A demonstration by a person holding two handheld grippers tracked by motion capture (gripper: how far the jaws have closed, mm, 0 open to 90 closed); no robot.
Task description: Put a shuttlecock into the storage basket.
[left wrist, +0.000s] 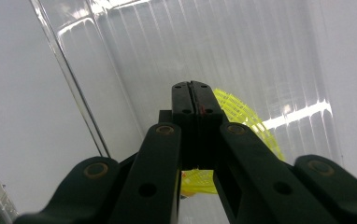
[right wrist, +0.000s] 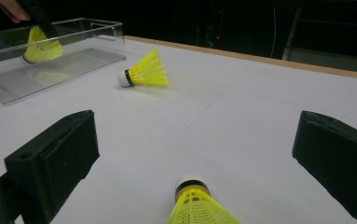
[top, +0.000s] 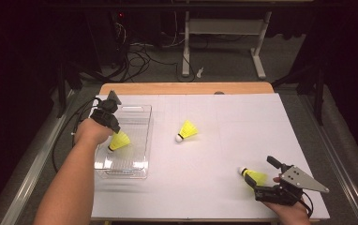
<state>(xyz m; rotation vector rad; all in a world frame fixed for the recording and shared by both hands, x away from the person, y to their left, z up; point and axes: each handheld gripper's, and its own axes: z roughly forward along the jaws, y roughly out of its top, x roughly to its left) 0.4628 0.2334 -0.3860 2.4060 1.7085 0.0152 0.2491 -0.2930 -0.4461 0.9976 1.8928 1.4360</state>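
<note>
— Yellow shuttlecock (top: 255, 176) lies on the white table (top: 224, 187) right between the right gripper (right wrist: 193, 154)'s wide-apart jaws, cork end pointing away from the hand.
— So its long axis runs along the gripper's reach?
— Yes, skirt nearest the hand; the jaws likely only need to close.
— And the left gripper (top: 108, 116)?
— Clamped shut on another shuttlecock's (top: 120, 140) skirt, over the clear bin (top: 139, 171). A third (top: 187, 131) lies mid-table.

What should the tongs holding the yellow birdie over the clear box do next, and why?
Probably open. The left tongs are shut on a yellow shuttlecock already hanging inside the clear tray, so letting go should drop it in. The right tongs stand open around another shuttlecock.
</note>
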